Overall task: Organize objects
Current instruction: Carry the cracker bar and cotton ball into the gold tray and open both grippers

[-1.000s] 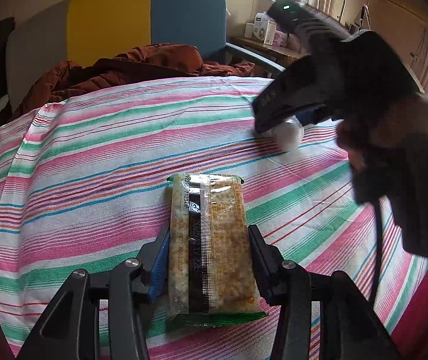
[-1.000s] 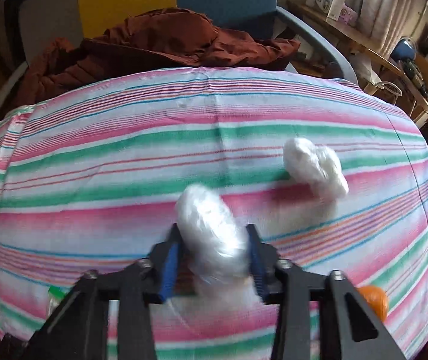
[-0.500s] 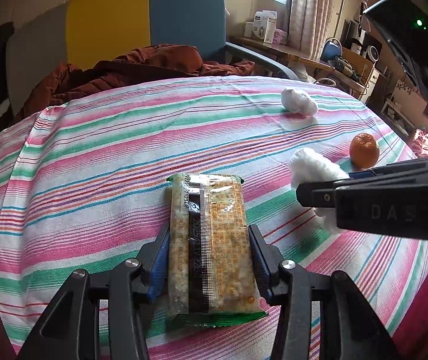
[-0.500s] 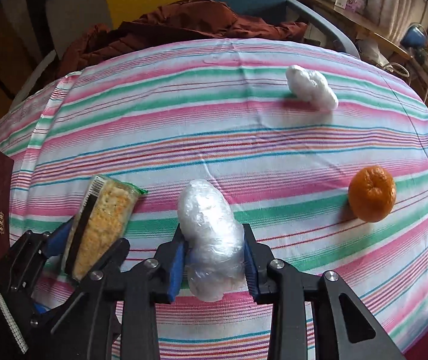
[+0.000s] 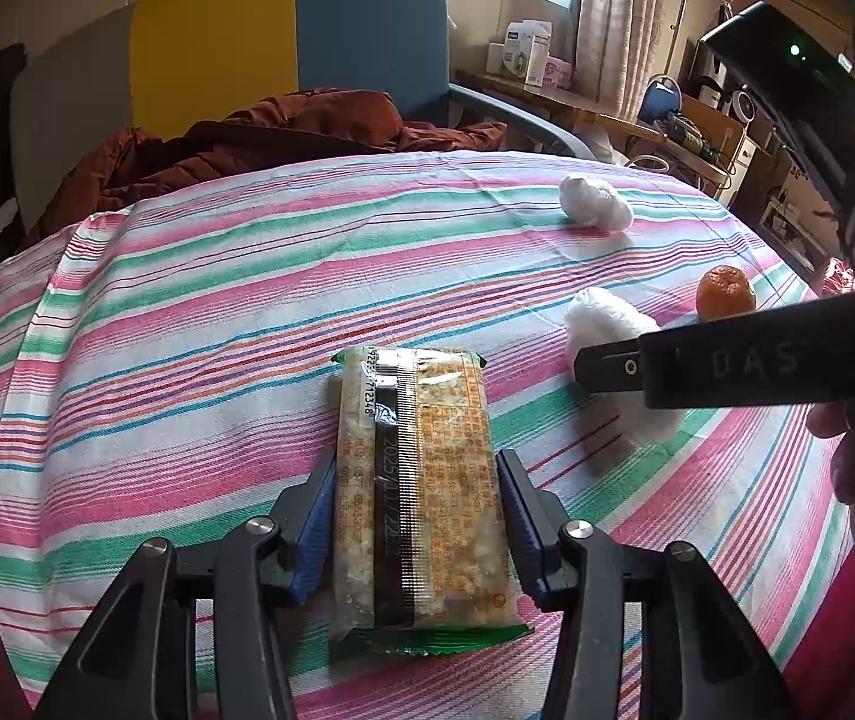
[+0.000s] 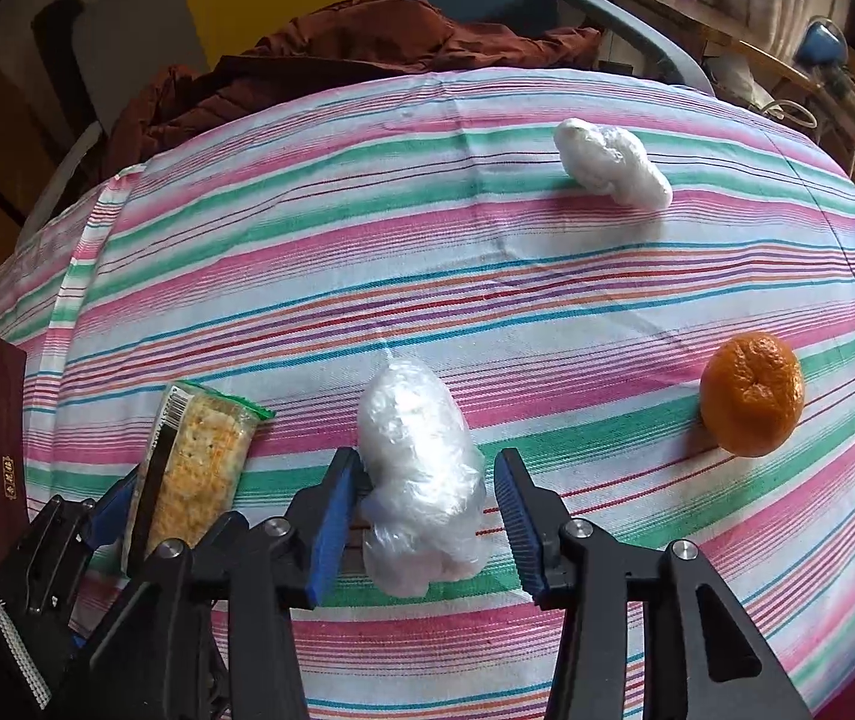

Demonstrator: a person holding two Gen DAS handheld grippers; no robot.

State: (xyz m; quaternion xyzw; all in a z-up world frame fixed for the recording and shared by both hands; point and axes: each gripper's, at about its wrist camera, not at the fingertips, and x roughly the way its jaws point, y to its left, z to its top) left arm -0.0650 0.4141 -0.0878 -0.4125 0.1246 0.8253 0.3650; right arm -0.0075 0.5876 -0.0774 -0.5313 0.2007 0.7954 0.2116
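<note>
The right gripper stands open in the lower middle of its own view. A crumpled clear plastic bundle lies on the striped tablecloth between its jaws. The left blue pad touches the wrap; the right pad stands apart from it, so nothing is held.

The bundle looks very light and soft. It should crush under a squeeze and may spring or slide on the cloth, so its thick middle is the best place to grip, with the pads low against the fabric.

The left gripper sits at the bottom centre of the left wrist view with a cracker packet lying lengthwise between its jaws. The pads stand close along the packet's long sides. Whether they actually press it is hard to tell, since a thin gap seems to show on each side.

The packet is light, flat and fairly stiff, its film slick and its crackers brittle. A gentle hold across the narrow width near mid-length suits it.

A second white plastic wad lies in the upper right of the right wrist view. An orange rests at the right edge, well apart from both, firm and liable to roll.
</note>
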